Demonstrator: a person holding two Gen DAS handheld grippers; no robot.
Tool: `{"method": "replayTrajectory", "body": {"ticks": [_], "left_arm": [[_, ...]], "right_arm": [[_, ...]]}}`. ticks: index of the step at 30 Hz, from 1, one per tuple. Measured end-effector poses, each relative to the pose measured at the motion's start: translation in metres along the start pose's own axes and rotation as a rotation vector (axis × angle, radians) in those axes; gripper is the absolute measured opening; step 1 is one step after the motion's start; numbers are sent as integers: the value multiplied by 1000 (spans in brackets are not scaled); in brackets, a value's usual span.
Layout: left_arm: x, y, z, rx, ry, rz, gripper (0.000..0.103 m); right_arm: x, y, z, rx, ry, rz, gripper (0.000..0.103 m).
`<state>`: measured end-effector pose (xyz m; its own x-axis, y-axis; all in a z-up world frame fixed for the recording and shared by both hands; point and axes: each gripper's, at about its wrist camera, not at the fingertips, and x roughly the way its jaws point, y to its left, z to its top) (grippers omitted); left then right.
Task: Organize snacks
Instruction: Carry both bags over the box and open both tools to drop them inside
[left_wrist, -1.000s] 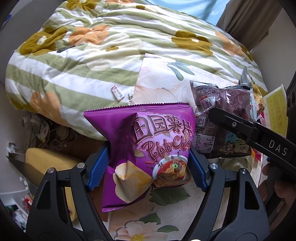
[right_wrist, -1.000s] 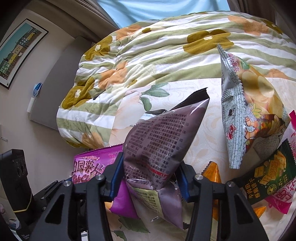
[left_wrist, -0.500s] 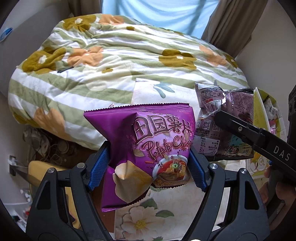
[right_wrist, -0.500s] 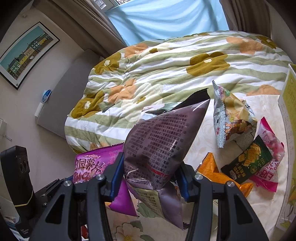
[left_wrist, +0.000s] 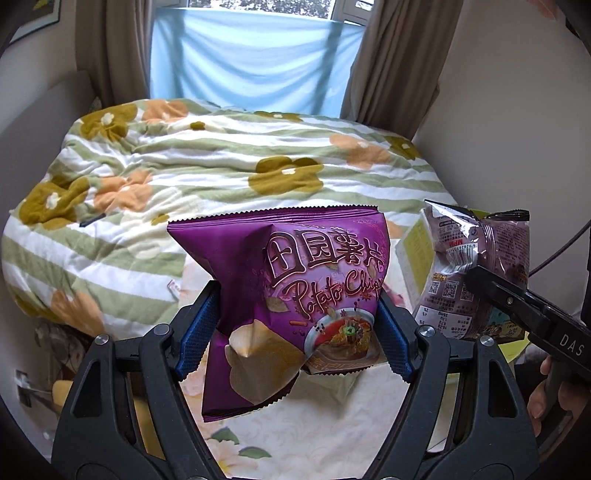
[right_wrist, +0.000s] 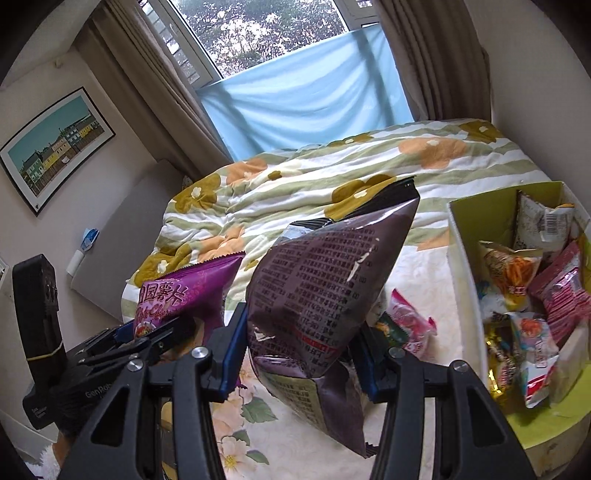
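Observation:
My left gripper (left_wrist: 295, 328) is shut on a bright purple potato chips bag (left_wrist: 295, 280) and holds it up above the flowered cloth. The bag also shows in the right wrist view (right_wrist: 184, 291). My right gripper (right_wrist: 299, 350) is shut on a dark mauve snack bag (right_wrist: 325, 280), held up to the right of the purple bag; it also shows in the left wrist view (left_wrist: 476, 266). An open yellow-green box (right_wrist: 461, 258) at the right holds several snack packets. A pink packet (right_wrist: 410, 317) lies on the cloth beside the box.
A bed with a green-striped flowered quilt (left_wrist: 221, 166) fills the background below a window with a blue sheet (left_wrist: 255, 66). A cream flowered cloth (left_wrist: 332, 424) lies under the grippers. A wall stands at the right (left_wrist: 517, 129).
Both grippers have risen and tilted up with their bags. The window and curtains have come into view, and the open box of snacks now shows at the right.

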<state>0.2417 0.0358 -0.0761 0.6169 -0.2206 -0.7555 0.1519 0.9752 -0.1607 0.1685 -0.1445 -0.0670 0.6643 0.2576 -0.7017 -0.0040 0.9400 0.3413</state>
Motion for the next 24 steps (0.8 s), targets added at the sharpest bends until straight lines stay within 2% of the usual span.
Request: {"method": "replayTrajectory", "body": {"ticks": [5,11,17,20,22,24], "left_arm": [[14,-74,13,-2,-18,-61,76],[49,-174,22,32,-11,-95,76],[92,-257,25,45,19,-118,76],[117,-283,26,47,53,-119,77],[128,-297,27,45,54,-100,82],[135,-306,27,56,53,-58,97]], "right_arm": [[-35,-63,18,8,-23,-42,47],[-70,-152,39,27,-26,-78,47],[-85,-223,54,39,25,-96,47],[-85,-251,59,41,54,-102,47],[-83,-266,61,55,69,-99,47],[-80,-278,63,68,85,-91,47]]}}
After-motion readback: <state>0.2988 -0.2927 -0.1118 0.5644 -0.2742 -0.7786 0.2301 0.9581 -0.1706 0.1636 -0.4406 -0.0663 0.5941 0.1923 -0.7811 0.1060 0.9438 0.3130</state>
